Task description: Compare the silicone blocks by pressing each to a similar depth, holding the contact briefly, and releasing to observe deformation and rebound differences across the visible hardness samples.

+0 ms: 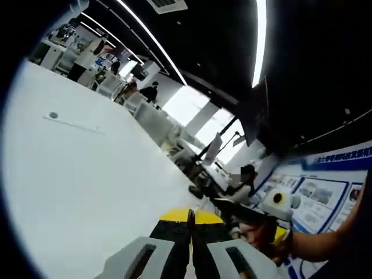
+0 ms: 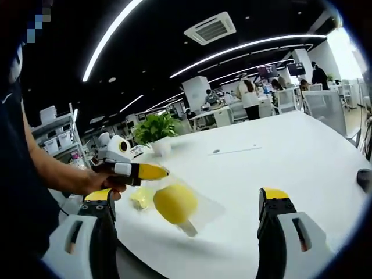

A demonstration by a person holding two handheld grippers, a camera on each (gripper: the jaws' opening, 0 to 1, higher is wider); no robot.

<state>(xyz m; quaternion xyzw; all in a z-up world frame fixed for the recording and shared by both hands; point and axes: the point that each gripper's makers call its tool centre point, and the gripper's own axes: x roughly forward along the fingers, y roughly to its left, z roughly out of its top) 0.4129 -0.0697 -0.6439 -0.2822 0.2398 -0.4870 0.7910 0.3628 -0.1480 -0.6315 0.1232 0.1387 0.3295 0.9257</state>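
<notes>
A rounded yellow silicone block [image 2: 174,203] lies on a clear sheet [image 2: 210,210] on the white table [image 2: 279,157]. A smaller, paler yellow block [image 2: 142,197] sits just left of it. My right gripper [image 2: 186,200] stands wide open, its jaws on either side of the round block and nearer than it. My left gripper [image 2: 158,172], held in a hand [image 2: 99,183], hovers just above the blocks. Its yellow fingertips [image 1: 190,216] are pressed together with nothing between them, so it is shut. The right gripper [image 1: 247,212] shows at the lower right of the left gripper view.
A potted plant [image 2: 156,128] stands at the table's far edge behind the blocks. A dark object [image 2: 363,177] lies at the right edge of the table. Wide bare tabletop [image 1: 87,174] carries a small round mark [image 1: 53,115]. Desks and people stand farther back.
</notes>
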